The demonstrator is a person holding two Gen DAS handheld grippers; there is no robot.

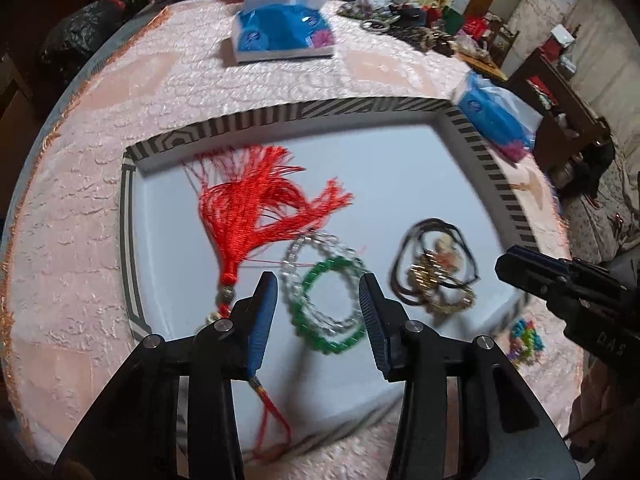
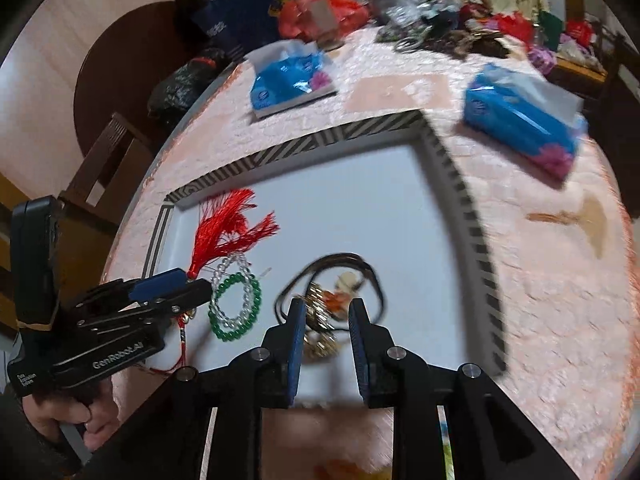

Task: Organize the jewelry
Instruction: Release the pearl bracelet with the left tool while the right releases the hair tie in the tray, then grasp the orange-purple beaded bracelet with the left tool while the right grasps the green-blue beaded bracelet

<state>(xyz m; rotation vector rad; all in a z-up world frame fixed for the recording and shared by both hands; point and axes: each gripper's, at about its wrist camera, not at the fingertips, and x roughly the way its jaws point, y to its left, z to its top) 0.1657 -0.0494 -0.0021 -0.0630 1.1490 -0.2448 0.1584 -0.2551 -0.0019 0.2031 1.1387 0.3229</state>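
Note:
A white tray (image 1: 400, 168) with a striped rim lies on the pink tablecloth. In it lie a red tassel charm (image 1: 256, 208), a clear bead bracelet (image 1: 296, 256) overlapping a green bead bracelet (image 1: 320, 284), and a black cord necklace with a gold pendant (image 1: 436, 268). My left gripper (image 1: 318, 292) is open and empty, its fingers either side of the two bracelets, just above them. My right gripper (image 2: 326, 316) is open and empty over the gold pendant (image 2: 320, 308). The tassel (image 2: 228, 228) and bracelets (image 2: 236, 300) also show in the right wrist view, beside the left gripper (image 2: 176, 288).
Two blue tissue packs (image 1: 280, 28) (image 1: 500, 116) lie on the cloth beyond the tray. A colourful bead item (image 1: 526, 340) lies on the cloth right of the tray. Clutter (image 1: 400, 20) covers the table's far edge. A wooden chair (image 2: 104, 160) stands to the left.

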